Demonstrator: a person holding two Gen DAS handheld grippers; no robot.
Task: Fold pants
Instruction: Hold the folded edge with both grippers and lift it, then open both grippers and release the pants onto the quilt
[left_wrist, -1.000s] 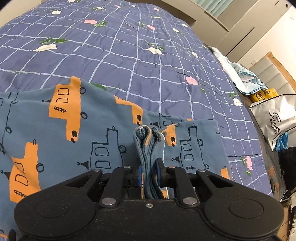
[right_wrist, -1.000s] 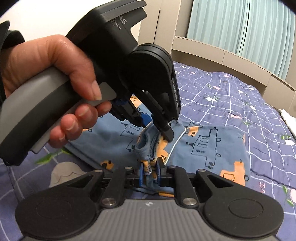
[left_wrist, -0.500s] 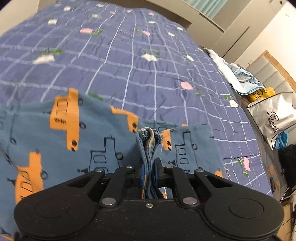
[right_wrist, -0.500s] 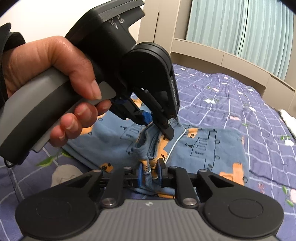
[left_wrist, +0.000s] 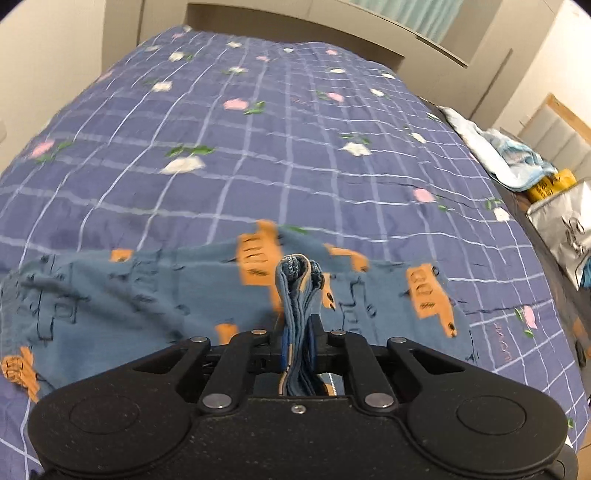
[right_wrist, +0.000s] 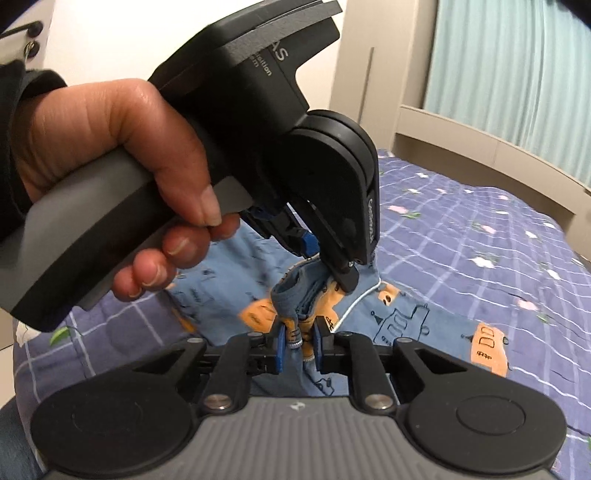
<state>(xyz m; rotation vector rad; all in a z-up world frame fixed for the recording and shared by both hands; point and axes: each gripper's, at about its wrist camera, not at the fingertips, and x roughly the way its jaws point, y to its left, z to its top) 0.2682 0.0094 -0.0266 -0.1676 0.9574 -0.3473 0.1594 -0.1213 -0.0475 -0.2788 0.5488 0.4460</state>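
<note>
From the left gripper's own view, the soft blue cotton pants printed with orange vehicles (left_wrist: 147, 295) lie spread from nine o'clock across to three o'clock on the purple quilted bed cover with a white grid and small flowers (left_wrist: 258, 147), and their near edge is gathered into a thick bunch of layers rising at six o'clock. The left gripper (left_wrist: 298, 332) is closed on that bunch, its blue-padded fingers pressed against either side of the stacked fabric. Further right, at three o'clock beside the bed, sit a heap of pale blue laundry (left_wrist: 517, 158) and a silver plastic bag (left_wrist: 565, 229). In the right wrist view, the person's left hand (right_wrist: 110, 177) wraps the grey handle at ten o'clock, and the black left gripper reaches down to pinch the pants just above the right gripper (right_wrist: 298, 347), which is likewise clamped on a fold of the same bunched edge at six o'clock; the two grips are nearly touching. The rest of the pants trails away toward three o'clock on the bed. The cloth looks light, limp and not slippery, so it should drape and sag wherever unsupported; holding several layers together at the hem or waistband edge, with the grips spread apart, would likely keep the fold straight.
</note>
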